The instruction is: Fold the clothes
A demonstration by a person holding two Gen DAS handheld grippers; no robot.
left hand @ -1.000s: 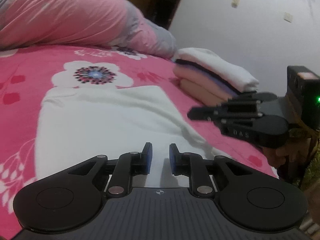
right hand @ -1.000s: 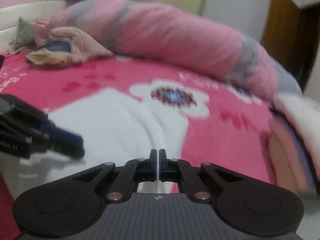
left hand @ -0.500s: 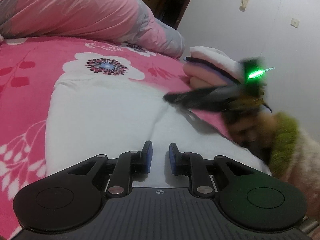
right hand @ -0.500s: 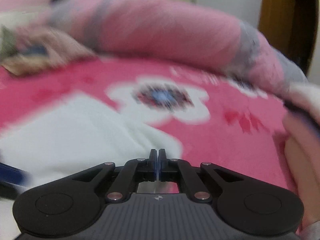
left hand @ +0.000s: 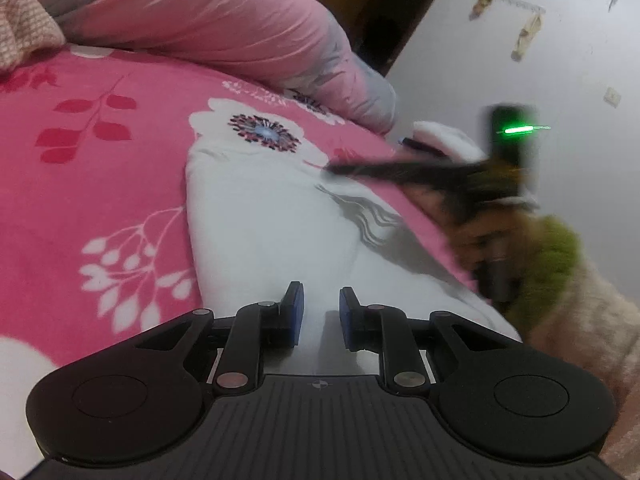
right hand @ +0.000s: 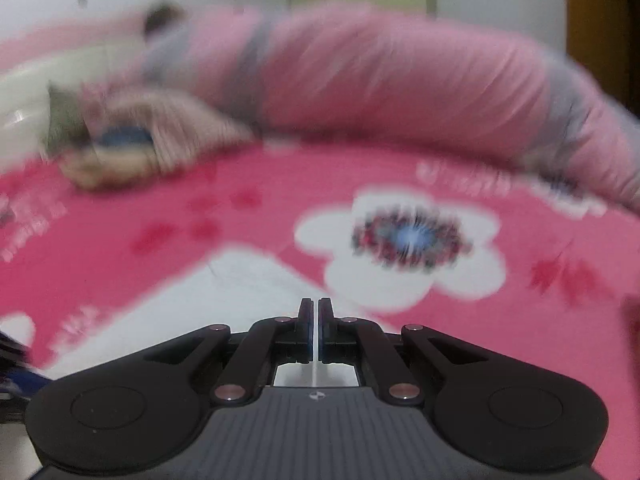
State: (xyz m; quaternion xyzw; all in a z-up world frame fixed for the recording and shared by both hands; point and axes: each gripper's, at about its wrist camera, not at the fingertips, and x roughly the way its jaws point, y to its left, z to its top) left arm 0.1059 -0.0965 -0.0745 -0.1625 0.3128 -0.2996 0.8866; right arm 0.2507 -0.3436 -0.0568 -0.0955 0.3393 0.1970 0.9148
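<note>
Looking from the left wrist, the left tool (left hand: 321,318) hovers with jaws apart over a white garment (left hand: 272,232) lying flat on the pink floral bed (left hand: 100,152); the blurred right tool (left hand: 384,170) crosses its far edge, before a folded stack (left hand: 440,138). From the right wrist, the right tool (right hand: 316,334) shows jaws together, gripping nothing visible; the garment (right hand: 248,292) lies beneath, all smeared by blur. A pink duvet (right hand: 400,80) lines the wall.
</note>
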